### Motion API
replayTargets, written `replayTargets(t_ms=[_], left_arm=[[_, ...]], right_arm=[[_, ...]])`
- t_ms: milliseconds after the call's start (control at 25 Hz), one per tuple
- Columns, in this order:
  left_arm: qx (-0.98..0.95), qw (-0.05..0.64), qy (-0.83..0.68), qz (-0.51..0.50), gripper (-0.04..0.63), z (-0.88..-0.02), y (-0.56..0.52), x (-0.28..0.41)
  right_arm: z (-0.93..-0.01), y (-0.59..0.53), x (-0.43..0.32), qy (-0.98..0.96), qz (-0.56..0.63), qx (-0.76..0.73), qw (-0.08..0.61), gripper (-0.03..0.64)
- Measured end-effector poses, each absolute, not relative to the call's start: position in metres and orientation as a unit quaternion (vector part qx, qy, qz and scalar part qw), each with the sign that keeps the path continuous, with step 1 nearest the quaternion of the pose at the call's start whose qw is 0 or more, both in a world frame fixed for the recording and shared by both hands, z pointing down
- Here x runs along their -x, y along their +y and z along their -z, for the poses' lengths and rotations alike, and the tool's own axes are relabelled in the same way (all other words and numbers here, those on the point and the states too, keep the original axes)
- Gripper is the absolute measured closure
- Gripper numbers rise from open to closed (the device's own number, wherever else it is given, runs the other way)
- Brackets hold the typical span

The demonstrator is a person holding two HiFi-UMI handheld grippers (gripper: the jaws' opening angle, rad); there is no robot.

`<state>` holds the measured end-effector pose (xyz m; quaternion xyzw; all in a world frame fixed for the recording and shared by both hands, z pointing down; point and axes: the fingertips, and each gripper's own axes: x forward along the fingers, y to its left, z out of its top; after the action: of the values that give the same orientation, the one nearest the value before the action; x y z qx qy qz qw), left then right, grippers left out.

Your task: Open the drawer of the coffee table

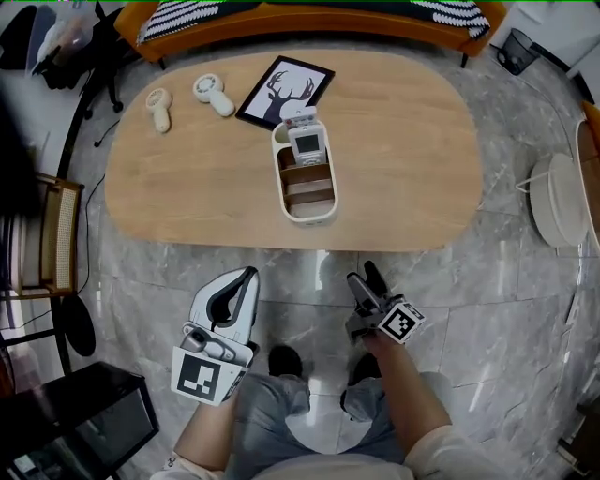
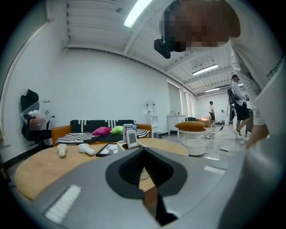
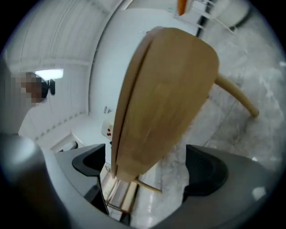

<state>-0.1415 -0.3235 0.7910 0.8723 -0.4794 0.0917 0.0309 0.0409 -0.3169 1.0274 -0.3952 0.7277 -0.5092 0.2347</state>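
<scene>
The oval wooden coffee table [image 1: 187, 187] lies ahead of me in the head view; no drawer front shows under its near edge. My left gripper [image 1: 247, 277] hangs above the floor just short of that edge, jaws shut and empty. In the left gripper view, the left gripper [image 2: 144, 172] looks level across the tabletop [image 2: 40, 167]. My right gripper [image 1: 365, 277] is rolled on its side close to the table edge, open, with nothing in it. In the right gripper view, the right gripper [image 3: 147, 167] frames the table's underside [image 3: 161, 103] and one leg [image 3: 237, 96].
On the table stand a white organizer [image 1: 305, 187] with remotes, a framed deer picture [image 1: 284, 92] and two small hand fans [image 1: 213, 94]. An orange sofa [image 1: 309, 19] runs along the far side. A cane chair [image 1: 52, 234] stands left, a round white table [image 1: 562, 197] right.
</scene>
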Motion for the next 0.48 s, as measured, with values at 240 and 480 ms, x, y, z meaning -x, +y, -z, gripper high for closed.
replayTargets(t_ms=[240, 480], left_arm=[[-0.871, 0.016, -0.485, -0.074, 0.597, -0.789, -0.328, 0.148], [-0.872, 0.010, -0.481, -0.088, 0.597, -0.793, -0.328, 0.154]], right_arm=[[-1.030, -0.349, -0.043, 0.724, 0.499, 0.350, 0.322, 0.080], [-1.033, -0.374, -0.042, 0.727, 0.487, 0.324, 0.359, 0.080]])
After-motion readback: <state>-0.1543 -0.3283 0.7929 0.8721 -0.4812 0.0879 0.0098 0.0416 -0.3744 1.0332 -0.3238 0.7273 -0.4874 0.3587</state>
